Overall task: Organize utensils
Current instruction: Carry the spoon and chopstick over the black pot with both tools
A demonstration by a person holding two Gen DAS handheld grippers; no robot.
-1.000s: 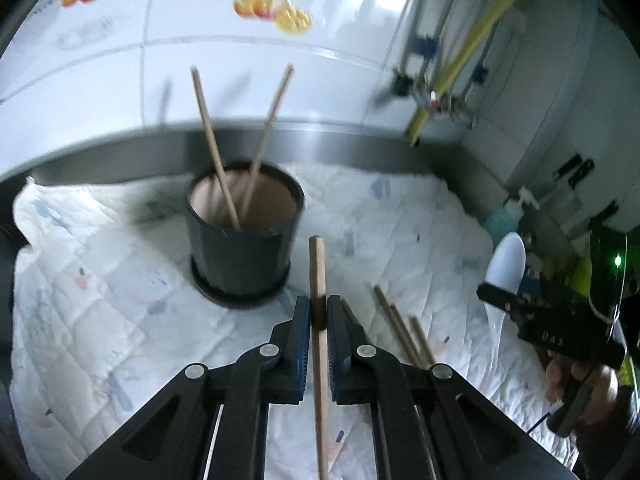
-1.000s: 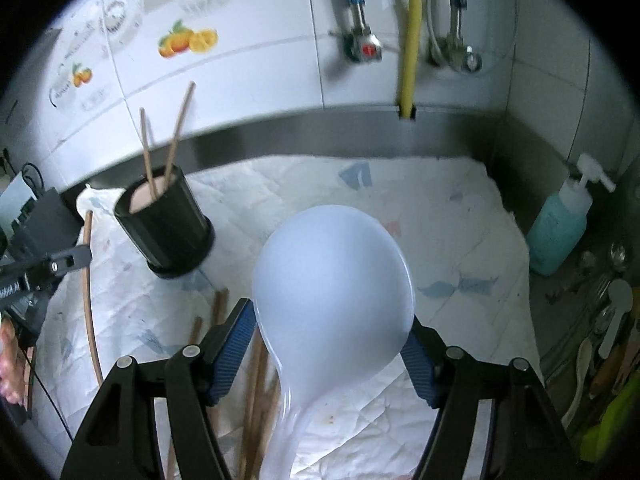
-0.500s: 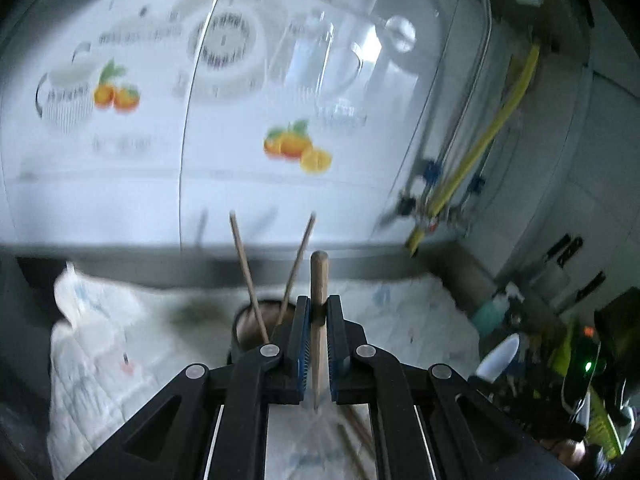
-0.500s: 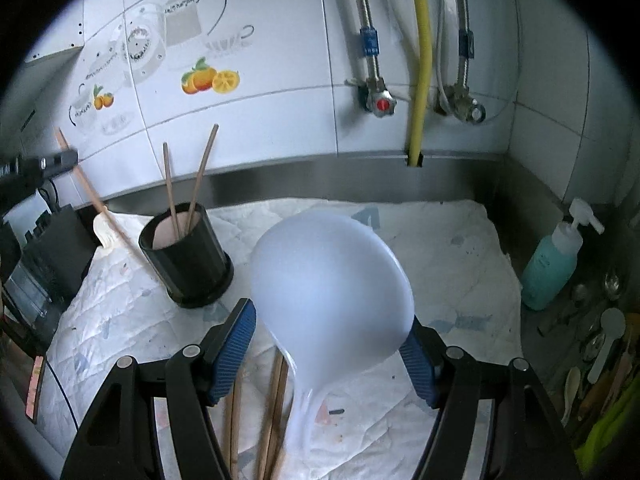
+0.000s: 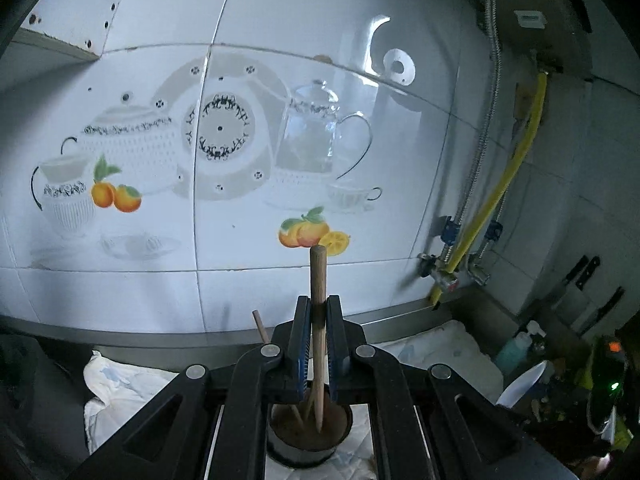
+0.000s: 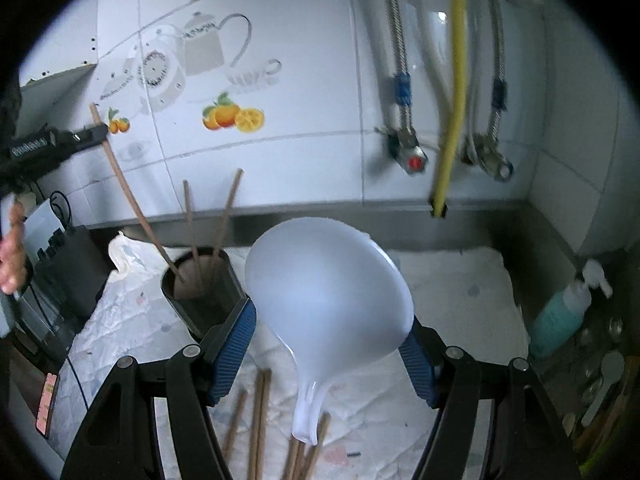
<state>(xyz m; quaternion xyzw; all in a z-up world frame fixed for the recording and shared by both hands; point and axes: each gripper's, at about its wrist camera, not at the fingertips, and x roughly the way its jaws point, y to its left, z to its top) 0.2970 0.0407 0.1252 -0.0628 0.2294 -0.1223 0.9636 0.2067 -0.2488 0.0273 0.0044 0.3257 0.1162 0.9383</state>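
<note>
Tiled wall (image 5: 360,272) behind; left gripper (image 5: 319,320) jaws clamp chopstick (image 5: 319,280) (tip over holder (image 5: 308,436)); right gripper (image 6: 328,336) grips spoon (image 6: 328,292).

The left claw (image 5: 318,344) is clamped on a thin wooden chopstick (image 5: 319,280), angled slightly downward; the right claw (image 6: 328,344) grips a translucent white plastic spoon (image 6: 328,292) across its bowl, jaws wide.

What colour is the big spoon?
The big spoon is frosted, milky white. The right wrist view shows it best, held between the right gripper's blue-padded fingers.
</note>
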